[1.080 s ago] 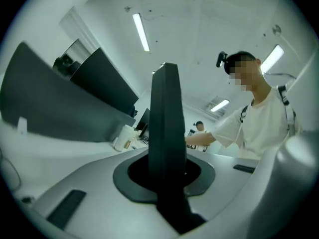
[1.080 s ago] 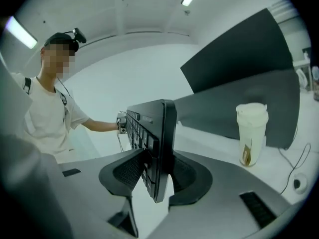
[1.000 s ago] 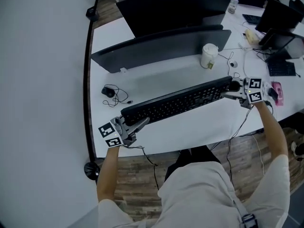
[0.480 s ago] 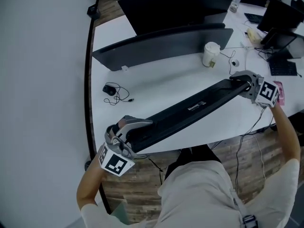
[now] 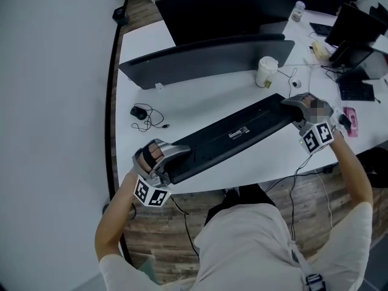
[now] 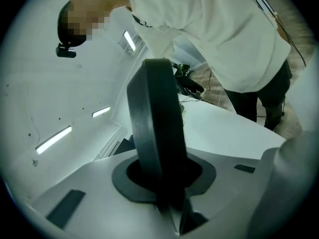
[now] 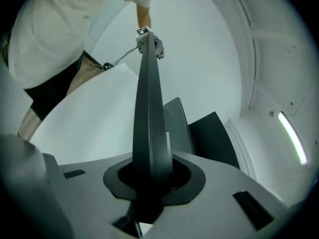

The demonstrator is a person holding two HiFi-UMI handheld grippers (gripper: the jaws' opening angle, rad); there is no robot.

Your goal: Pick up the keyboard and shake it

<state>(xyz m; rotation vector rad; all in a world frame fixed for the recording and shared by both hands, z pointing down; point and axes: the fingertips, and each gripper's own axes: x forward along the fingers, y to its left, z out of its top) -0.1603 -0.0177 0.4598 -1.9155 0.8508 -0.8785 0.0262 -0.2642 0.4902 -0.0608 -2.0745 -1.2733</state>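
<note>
Your left gripper (image 5: 165, 164) just loosened slightly and your right gripper (image 5: 295, 106) just tightened on the flipped keyboard (image 5: 233, 135)'s ends, so hard shaking may fling it free.

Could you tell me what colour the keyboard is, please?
The keyboard is black; head view.

We're gripping the keyboard (image 5: 233, 137) at both ends, arms spread wide, left gripper (image 5: 179, 156) jaws just easing wider, right gripper (image 5: 290, 108) jaws just tightening.
</note>
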